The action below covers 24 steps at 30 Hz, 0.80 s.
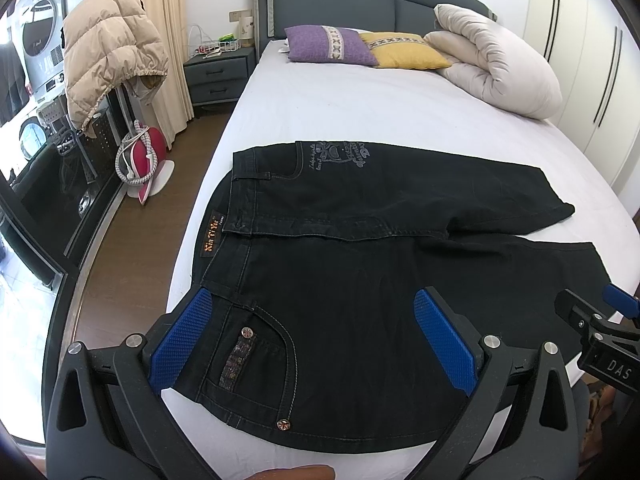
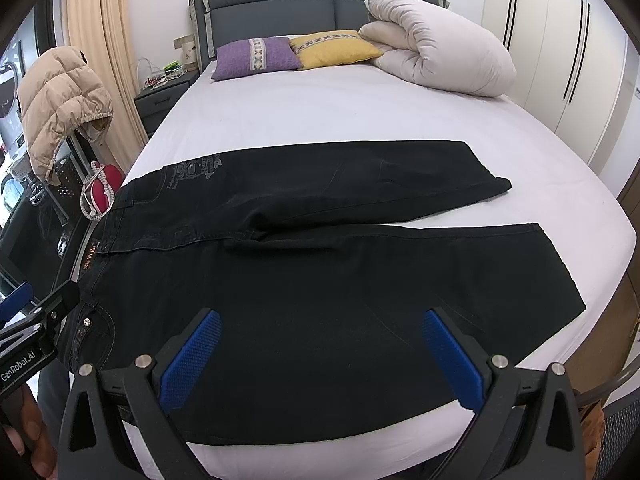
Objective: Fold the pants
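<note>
Black jeans (image 1: 340,272) lie flat and spread on the white bed (image 1: 360,112), waistband to the left, both legs reaching right; they also show in the right wrist view (image 2: 320,280). My left gripper (image 1: 312,336) is open above the near hip pocket, holding nothing. My right gripper (image 2: 320,356) is open above the near leg's thigh, holding nothing. The right gripper shows at the right edge of the left wrist view (image 1: 600,320), and the left gripper at the left edge of the right wrist view (image 2: 36,312).
A purple pillow (image 1: 330,45), a yellow pillow (image 1: 404,50) and a rolled white duvet (image 1: 500,60) lie at the headboard. A nightstand (image 1: 218,76), a beige jacket (image 1: 108,52) and a red iron (image 1: 146,160) stand left of the bed. Wardrobes (image 1: 580,60) stand on the right.
</note>
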Motion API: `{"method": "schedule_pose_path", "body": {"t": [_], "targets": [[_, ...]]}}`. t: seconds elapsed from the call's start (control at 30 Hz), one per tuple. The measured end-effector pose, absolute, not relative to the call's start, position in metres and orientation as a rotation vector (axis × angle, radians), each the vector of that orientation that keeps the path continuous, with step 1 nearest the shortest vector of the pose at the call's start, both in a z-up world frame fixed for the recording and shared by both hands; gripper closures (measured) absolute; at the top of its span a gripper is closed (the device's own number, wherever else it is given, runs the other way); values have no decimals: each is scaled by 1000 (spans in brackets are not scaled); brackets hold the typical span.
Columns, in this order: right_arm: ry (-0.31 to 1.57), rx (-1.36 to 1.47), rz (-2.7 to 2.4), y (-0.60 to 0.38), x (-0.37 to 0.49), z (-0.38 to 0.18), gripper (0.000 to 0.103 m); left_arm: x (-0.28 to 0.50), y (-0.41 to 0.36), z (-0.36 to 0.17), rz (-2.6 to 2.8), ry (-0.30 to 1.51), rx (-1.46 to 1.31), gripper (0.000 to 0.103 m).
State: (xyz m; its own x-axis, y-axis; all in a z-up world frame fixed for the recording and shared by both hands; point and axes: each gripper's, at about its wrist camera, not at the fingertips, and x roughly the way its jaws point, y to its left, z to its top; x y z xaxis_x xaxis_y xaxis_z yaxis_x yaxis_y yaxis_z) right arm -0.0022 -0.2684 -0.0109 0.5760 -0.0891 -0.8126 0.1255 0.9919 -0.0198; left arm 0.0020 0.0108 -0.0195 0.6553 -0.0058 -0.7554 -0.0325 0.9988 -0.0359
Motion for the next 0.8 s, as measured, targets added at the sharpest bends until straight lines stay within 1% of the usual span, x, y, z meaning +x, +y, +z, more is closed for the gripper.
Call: {"method": "schedule_pose_path", "body": {"t": [0.8], "targets": [[949,40,-126,-268,-3,-12,0,1,11,-21,15,858,-48,0]]}}
